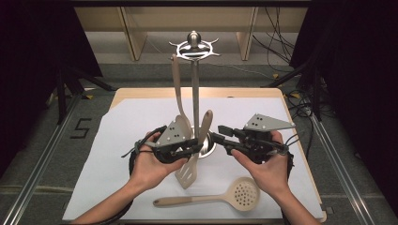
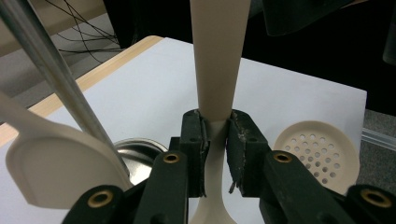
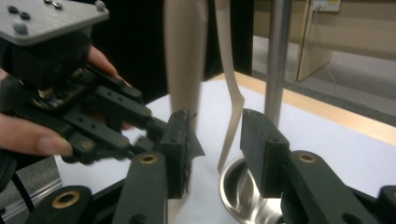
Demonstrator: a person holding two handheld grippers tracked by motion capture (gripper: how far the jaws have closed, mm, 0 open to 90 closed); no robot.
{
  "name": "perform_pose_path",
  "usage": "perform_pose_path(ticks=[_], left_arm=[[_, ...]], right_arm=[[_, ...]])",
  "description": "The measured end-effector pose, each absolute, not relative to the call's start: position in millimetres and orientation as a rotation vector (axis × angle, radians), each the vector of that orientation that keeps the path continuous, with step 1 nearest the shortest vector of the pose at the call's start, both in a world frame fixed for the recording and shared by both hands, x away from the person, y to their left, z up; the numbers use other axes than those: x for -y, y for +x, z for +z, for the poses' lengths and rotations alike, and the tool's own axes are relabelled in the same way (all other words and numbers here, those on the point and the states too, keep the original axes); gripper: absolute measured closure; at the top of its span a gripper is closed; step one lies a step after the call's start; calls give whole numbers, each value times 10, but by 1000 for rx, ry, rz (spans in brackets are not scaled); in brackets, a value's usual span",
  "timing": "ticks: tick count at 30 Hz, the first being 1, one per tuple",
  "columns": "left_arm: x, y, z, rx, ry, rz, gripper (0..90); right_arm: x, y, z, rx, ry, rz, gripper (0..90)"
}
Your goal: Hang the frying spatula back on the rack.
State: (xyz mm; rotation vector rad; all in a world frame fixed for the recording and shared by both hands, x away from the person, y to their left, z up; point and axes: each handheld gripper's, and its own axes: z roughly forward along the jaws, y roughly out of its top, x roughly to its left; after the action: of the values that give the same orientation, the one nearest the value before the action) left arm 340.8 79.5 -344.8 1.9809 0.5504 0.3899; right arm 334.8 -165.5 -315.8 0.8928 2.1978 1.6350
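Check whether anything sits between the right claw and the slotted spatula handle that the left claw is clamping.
Nothing visible does. The right claw is open beside the slotted spatula handle, which the left claw clamps.

A polished metal utensil stand (image 1: 195, 84) is seen beside matt beige plastic utensils: slotted turner (image 1: 189, 171), skimmer (image 1: 244, 193). The wooden bench (image 1: 197, 92) is covered by white paper (image 1: 117, 136); rough, worn black pads (image 2: 240, 149) are shown.

On the bench (image 1: 291, 140) the utensil stand (image 1: 195, 93) rises mid-centre with a spoon (image 1: 178, 93) hanging left of its pole, a slotted turner (image 1: 190, 171) before it, and a skimmer (image 1: 211, 198) nearest the person.
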Motion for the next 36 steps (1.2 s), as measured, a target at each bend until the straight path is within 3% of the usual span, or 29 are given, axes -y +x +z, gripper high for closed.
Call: perform_pose_path(ticks=[15, 22, 27, 31, 36], left_arm=[[-728, 3449, -3409, -573, 1960, 410, 760], [-686, 3449, -3394, -550, 1960, 430, 759], [-687, 3487, -3384, -497, 1964, 407, 749], [-748, 3549, -3349, -401, 1947, 339, 558], [-861, 3623, -3308, -323, 1931, 234, 498]], right_arm=[[1445, 3366, -3107, -2163, 862, 1652, 620], [1439, 3401, -3096, -2150, 869, 1638, 745], [1470, 3409, -3068, -2161, 855, 1637, 752], [1538, 3497, -3040, -2230, 753, 1662, 754], [1669, 3672, -2987, -2380, 570, 1778, 755]])
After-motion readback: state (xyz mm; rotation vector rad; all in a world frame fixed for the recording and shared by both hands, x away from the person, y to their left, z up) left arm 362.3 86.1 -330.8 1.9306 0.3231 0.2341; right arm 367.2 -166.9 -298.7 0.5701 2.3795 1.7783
